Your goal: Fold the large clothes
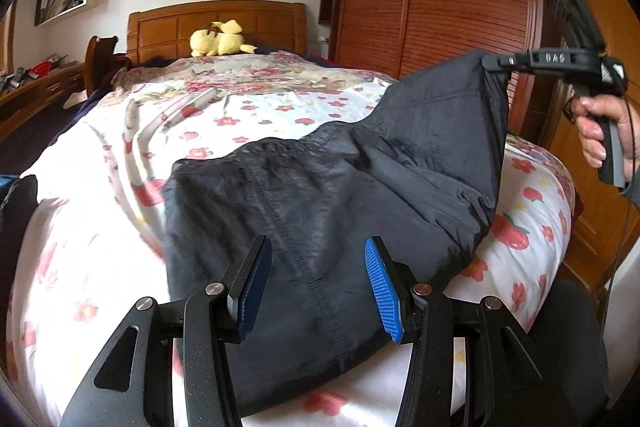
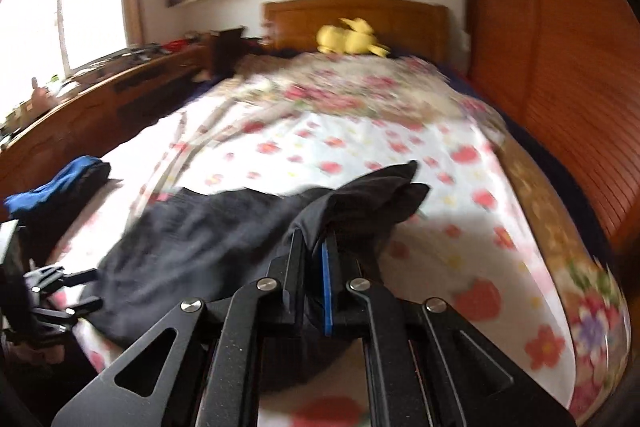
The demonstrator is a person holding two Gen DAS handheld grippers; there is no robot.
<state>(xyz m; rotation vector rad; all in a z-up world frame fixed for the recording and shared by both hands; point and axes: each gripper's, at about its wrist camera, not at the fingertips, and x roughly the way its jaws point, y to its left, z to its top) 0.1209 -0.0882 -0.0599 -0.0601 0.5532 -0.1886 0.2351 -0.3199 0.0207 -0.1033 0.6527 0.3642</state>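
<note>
The right gripper (image 2: pixel 312 247) has its fingers pinched tight on a corner of the black garment (image 1: pixel 320 195), with a tuft of cloth sticking out past the tips. That corner is raised off the floral bedspread (image 1: pixel 100 227), so the fabric runs up from the spread in a taut slope; holding it high like this probably frees one side so it can be carried over the rest for a fold. In the left wrist view the person's hand (image 1: pixel 600 135) grips the handle behind that gripper, to the right of the garment.

The left gripper (image 1: pixel 316 283) has its fingers moderately apart with nothing between them. It hangs just over the near end of the garment, one finger on each side of a stitched seam that runs away from it. Placed there, it seems ready to pin or catch the near edge while the other side is lifted, though it is not gripping yet.

The garment itself lies across the near part of the bedspread, mostly flat apart from the lifted corner. Left of the garment sits a blue and dark bundle (image 2: pixel 56 187). Far beyond the garment, a yellow plush toy (image 1: pixel 220 41) rests against the wooden headboard (image 1: pixel 168 23).
</note>
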